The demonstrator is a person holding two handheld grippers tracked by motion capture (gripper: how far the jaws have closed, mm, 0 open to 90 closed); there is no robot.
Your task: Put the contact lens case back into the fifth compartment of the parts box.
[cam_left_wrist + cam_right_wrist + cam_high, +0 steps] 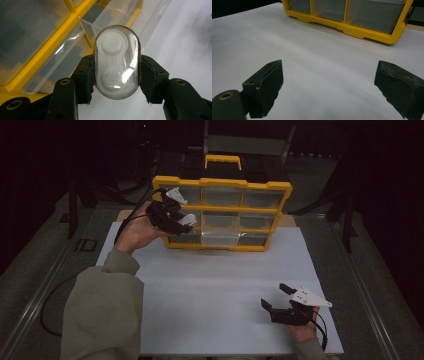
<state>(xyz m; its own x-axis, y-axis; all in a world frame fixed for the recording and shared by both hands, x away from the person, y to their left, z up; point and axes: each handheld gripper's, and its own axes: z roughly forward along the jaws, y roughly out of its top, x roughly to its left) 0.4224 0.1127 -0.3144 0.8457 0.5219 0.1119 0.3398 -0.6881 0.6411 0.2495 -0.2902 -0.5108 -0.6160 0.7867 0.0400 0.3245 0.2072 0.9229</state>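
The left gripper (116,75) is clamping 1 clear capsule-shaped case (116,61) beside the yellow organizer (220,212) with 9 drawers. The right gripper (329,85) is resting wide open over the white tabletop (220,285), gripping nothing.

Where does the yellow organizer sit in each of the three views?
High view: organizer stands top centre, at the far edge of the white sheet.
Left gripper view: upper left, behind the clear case in the left claw.
Right gripper view: along the top edge.
Shared landmark: the white sheet.
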